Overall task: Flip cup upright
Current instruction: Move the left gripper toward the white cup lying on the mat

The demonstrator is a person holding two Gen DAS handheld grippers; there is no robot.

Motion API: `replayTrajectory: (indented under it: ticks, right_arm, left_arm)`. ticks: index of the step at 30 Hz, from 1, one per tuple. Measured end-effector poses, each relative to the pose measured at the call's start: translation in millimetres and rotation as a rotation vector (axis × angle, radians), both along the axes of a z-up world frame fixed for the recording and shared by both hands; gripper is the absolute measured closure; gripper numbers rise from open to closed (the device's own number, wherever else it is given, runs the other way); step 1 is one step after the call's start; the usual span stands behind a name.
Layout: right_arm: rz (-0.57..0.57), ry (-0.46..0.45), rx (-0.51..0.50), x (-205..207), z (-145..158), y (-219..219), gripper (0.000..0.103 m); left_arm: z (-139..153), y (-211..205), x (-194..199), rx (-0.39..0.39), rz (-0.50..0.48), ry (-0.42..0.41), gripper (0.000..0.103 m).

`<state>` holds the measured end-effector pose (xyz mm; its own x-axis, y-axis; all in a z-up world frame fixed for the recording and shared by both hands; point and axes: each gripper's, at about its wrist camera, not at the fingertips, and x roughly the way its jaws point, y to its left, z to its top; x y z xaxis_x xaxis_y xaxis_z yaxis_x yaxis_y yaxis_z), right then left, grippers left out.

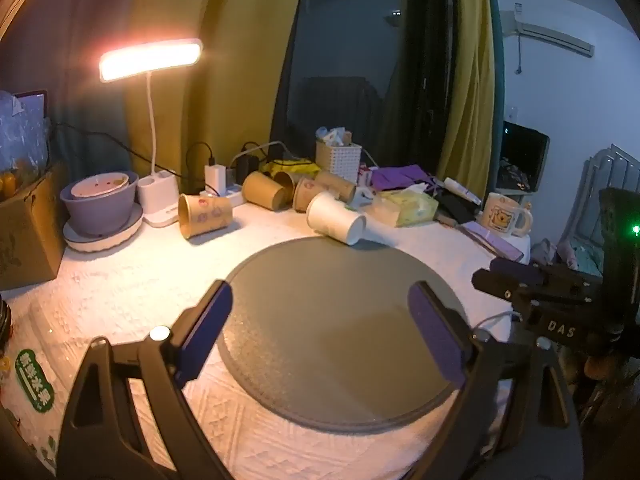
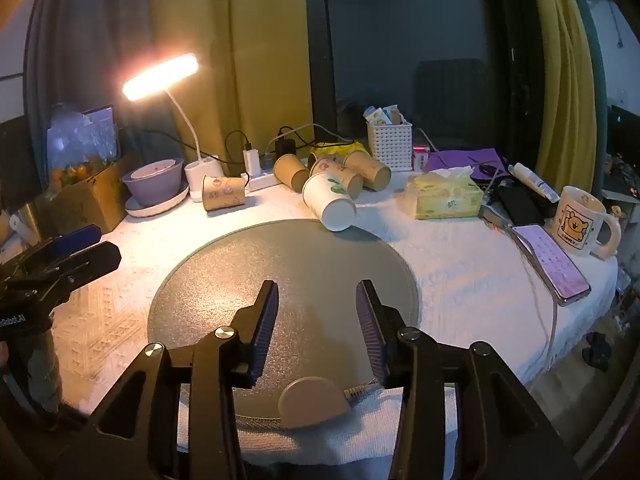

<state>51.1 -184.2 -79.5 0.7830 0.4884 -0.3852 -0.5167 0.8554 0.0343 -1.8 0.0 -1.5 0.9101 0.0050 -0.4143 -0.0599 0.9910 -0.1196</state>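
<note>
A white paper cup (image 1: 336,218) lies on its side at the far rim of the round grey mat (image 1: 340,320); in the right wrist view the cup (image 2: 329,201) has its base toward me, at the mat's (image 2: 280,280) far edge. Several brown paper cups (image 2: 296,172) lie on their sides behind it, and one (image 2: 222,193) lies apart at the left. My left gripper (image 1: 322,304) is open and empty over the mat. My right gripper (image 2: 317,300) is open and empty over the mat, well short of the white cup.
A lit desk lamp (image 2: 160,76), a purple bowl (image 2: 154,184) on a plate, a cardboard box (image 1: 28,224), a tissue box (image 2: 446,196), a phone (image 2: 550,262), a mug (image 2: 580,220) and a white basket (image 2: 390,144) ring the white cloth. A power strip (image 2: 264,180) lies at the back.
</note>
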Motion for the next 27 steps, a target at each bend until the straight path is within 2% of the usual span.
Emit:
replayTrajectory:
  ticks: [27]
  right_arm:
    - [0.003, 0.014, -0.005, 0.8, -3.0, 0.8, 0.059]
  left_arm:
    - [-0.4, -4.0, 0.6, -0.021, 0.0, 0.031, 0.012]
